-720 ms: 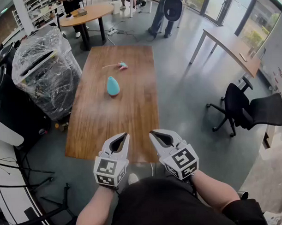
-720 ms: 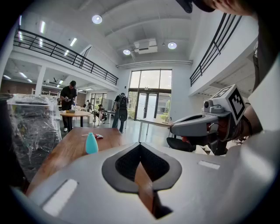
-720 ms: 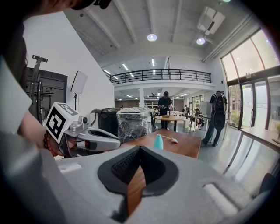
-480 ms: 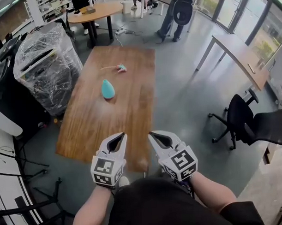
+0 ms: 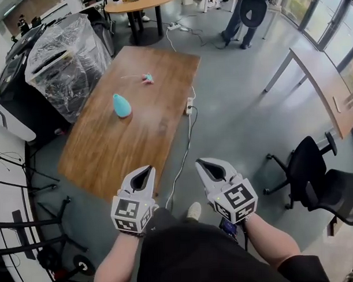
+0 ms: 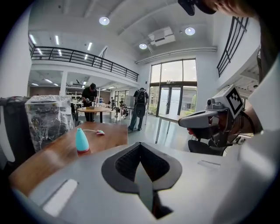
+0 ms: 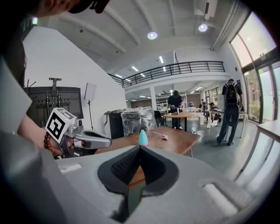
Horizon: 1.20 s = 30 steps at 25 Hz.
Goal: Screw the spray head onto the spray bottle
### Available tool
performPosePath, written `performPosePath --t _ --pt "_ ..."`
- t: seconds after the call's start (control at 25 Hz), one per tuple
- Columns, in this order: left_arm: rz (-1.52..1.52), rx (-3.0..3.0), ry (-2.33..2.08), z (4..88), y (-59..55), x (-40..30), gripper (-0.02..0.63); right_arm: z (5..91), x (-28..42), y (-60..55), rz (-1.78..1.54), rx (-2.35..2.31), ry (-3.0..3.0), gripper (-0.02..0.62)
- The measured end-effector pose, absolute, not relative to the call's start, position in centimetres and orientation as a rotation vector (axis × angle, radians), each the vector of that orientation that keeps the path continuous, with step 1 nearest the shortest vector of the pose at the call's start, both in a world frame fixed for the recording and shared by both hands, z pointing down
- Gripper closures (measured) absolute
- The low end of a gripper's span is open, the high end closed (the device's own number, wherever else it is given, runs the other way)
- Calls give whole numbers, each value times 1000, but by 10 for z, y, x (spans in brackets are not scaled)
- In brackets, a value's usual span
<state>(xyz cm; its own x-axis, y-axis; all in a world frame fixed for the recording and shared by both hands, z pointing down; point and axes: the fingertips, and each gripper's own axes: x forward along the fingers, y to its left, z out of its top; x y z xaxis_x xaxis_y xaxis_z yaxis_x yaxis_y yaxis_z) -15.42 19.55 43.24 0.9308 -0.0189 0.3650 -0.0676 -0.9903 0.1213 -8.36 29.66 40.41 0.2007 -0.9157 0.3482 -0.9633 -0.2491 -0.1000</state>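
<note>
Twice over, keeping the fingers [image 5: 133, 183] pressed together on nothing, at the left gripper [image 5: 144, 173] and the right gripper [image 5: 208, 165] alike. Hanging now over the floor [image 5: 234, 124], short of the tabletop's [image 5: 102, 157] near edge rather than above it as moments ago: backing off rightward, so not yet starting the task. Leaving the spray bottle [image 5: 121, 105] standing mid-tabletop toward the left edge, the spray head [image 5: 146, 78] lying apart nearer the far edge. Probably needing a step forward first, minding the cable [image 5: 180, 166] trailing off the right edge across the floor. Finding open wood all around both parts.
</note>
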Motion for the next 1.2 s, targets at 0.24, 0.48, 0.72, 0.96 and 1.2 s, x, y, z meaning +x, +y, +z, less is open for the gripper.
performPosePath --t 0.24,0.48,0.72,0.96,1.2 --pt "555 2945 -158 438 197 -123 589 412 -64 295 507 2231 -1919 603" --pt "503 2940 -216 440 169 -79 589 415 -35 264 470 2119 -1976 603" --pt "447 2921 -299 445 119 -27 589 416 18 204 452 2002 -2017 603" --pt "442 2905 -336 440 76 13 589 412 55 142 444 1890 -2089 603" --pt "483 2884 -428 440 46 35 572 425 69 94 475 1718 -2202 603"
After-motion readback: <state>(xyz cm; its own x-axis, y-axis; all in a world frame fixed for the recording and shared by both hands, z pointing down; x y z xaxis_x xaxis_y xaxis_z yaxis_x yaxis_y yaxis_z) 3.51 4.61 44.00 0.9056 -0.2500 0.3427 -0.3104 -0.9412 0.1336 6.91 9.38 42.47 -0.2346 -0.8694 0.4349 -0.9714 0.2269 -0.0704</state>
